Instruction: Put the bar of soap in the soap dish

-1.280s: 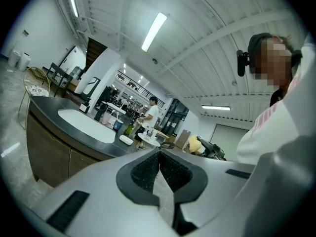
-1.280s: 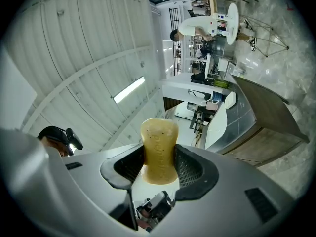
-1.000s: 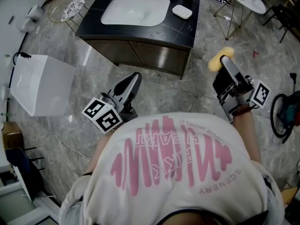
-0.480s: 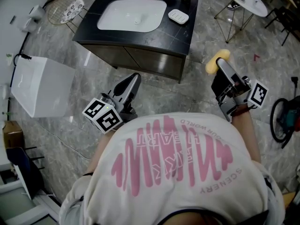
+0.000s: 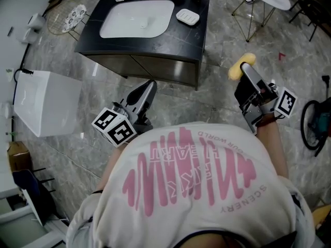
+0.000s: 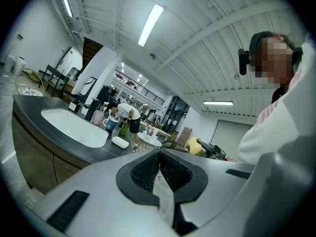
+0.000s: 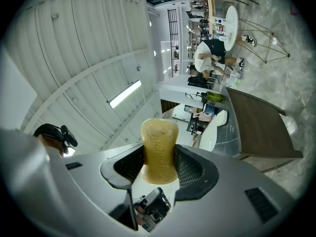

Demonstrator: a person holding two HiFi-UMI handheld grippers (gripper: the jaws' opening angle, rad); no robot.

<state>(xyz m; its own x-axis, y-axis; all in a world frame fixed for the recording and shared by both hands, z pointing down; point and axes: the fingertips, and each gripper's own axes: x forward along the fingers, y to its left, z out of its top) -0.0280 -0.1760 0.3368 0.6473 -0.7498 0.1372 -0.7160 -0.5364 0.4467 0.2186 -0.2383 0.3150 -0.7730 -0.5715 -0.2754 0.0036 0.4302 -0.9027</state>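
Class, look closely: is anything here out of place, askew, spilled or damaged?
Nothing stands out. The bar of soap is clamped intact in the right claw; the soap dish lies flat on the counter beside the basin. No spill shows.

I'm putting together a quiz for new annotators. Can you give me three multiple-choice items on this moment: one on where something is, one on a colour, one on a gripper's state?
1. Where is the soap dish?
A) on the dark counter beside the sink
B) on the floor
C) on the round white table

2. What colour is the bar of soap?
A) white
B) yellow
C) green

3. How is the left hand-held gripper?
A) shut and empty
B) wide open
C) shut on the soap

Answers:
1. A: the head view shows the dish on the counter next to the sink.
2. B: the right hand-held gripper clamps a yellow bar.
3. A: its pads meet with nothing between them.
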